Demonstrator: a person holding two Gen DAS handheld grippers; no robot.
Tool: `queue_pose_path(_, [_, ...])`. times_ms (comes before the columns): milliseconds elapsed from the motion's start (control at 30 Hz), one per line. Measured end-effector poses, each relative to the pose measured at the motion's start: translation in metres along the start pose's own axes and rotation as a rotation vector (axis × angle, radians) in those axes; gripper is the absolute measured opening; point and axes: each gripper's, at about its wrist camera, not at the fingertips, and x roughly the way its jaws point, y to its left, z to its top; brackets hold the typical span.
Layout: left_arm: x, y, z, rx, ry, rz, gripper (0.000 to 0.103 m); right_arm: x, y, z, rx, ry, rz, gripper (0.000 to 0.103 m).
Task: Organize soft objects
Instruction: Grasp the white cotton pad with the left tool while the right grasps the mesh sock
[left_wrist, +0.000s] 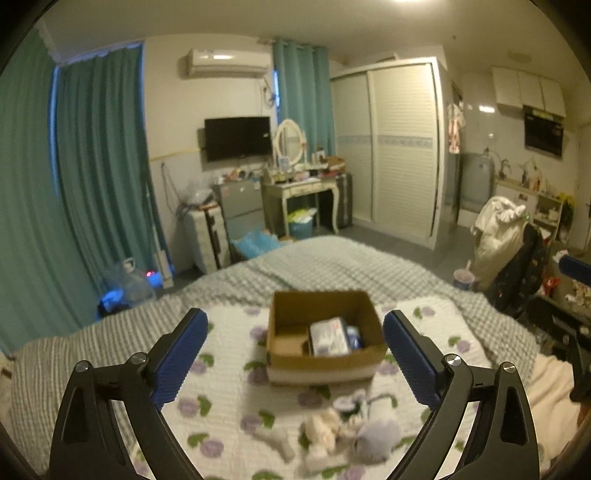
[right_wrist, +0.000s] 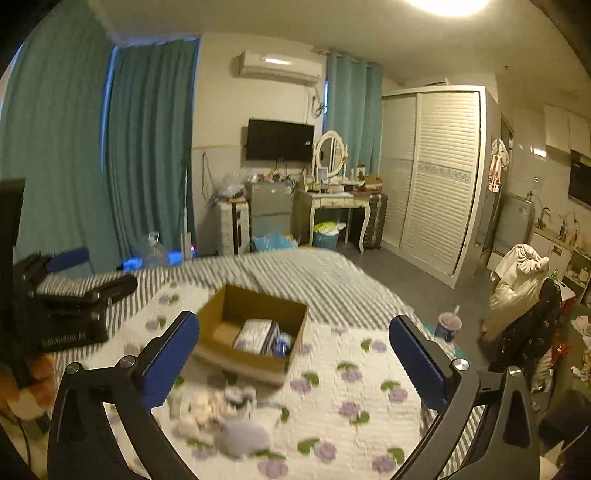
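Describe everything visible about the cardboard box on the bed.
The cardboard box is brown, open-topped and rectangular, with plain corrugated-looking walls. It sits upright on the white flower-print quilt, beyond a heap of small soft items. Inside, at its right, lie a white-and-blue pack and something smaller; the left is bare. Neither gripper touches it.

The left gripper (left_wrist: 295, 332) and the right gripper (right_wrist: 293, 338) look alike: black angular arms with triangular cut-outs, round silver screws at the joints, and blue ribbed pads (left_wrist: 181, 356) on the fingers. At the left edge of the right wrist view, the left gripper's black body bears faint pale lettering, too blurred to read.
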Motion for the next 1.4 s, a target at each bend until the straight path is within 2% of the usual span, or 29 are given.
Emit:
queue_pose_path(200, [0.014,0.0,-0.062,-0.013,0.078,0.0,0.098,0.015,0.011,-0.07,-0.016,0.093,0.034,0.103])
queue_pose_path(333, [0.044,-0.004,-0.109,-0.007,0.181,0.017,0.098,0.059,0.016,-0.115,0.015,0.186,0.075,0.103])
queue_pose_path(533, [0.088,-0.005,-0.17,0.004,0.304,0.027,0.097,0.126,0.028,-0.165,0.024,0.309,0.121,0.103])
queue_pose_path(600, [0.097,-0.003,-0.183,-0.007,0.324,0.042,0.096,0.144,0.032,-0.181,0.013,0.346,0.112,0.103])
queue_pose_path(733, [0.111,-0.004,-0.205,-0.027,0.371,0.022,0.095,0.174,0.037,-0.204,0.026,0.408,0.138,0.099])
queue_pose_path(833, [0.121,-0.01,-0.22,-0.005,0.414,0.009,0.082,0.191,0.042,-0.215,0.035,0.443,0.177,0.094])
queue_pose_path(900, [0.128,-0.01,-0.228,-0.002,0.444,-0.004,0.08,0.197,0.046,-0.22,0.028,0.466,0.188,0.088])
queue_pose_path(1033, [0.137,-0.012,-0.235,-0.014,0.474,-0.052,0.076,0.206,0.047,-0.227,0.043,0.495,0.232,0.068])
queue_pose_path(1067, [0.137,-0.016,-0.235,-0.001,0.471,-0.068,0.07,0.205,0.047,-0.227,0.048,0.49,0.238,0.063])
queue_pose_path(1200, [0.143,-0.027,-0.235,0.033,0.485,-0.127,0.055,0.195,0.042,-0.228,0.084,0.458,0.228,0.058])
queue_pose_path(1267, [0.148,-0.03,-0.237,0.039,0.503,-0.145,0.039,0.192,0.038,-0.229,0.113,0.449,0.227,0.057])
queue_pose_path(1400, [0.148,-0.03,-0.237,0.038,0.506,-0.158,0.032,0.186,0.036,-0.229,0.122,0.435,0.223,0.057])
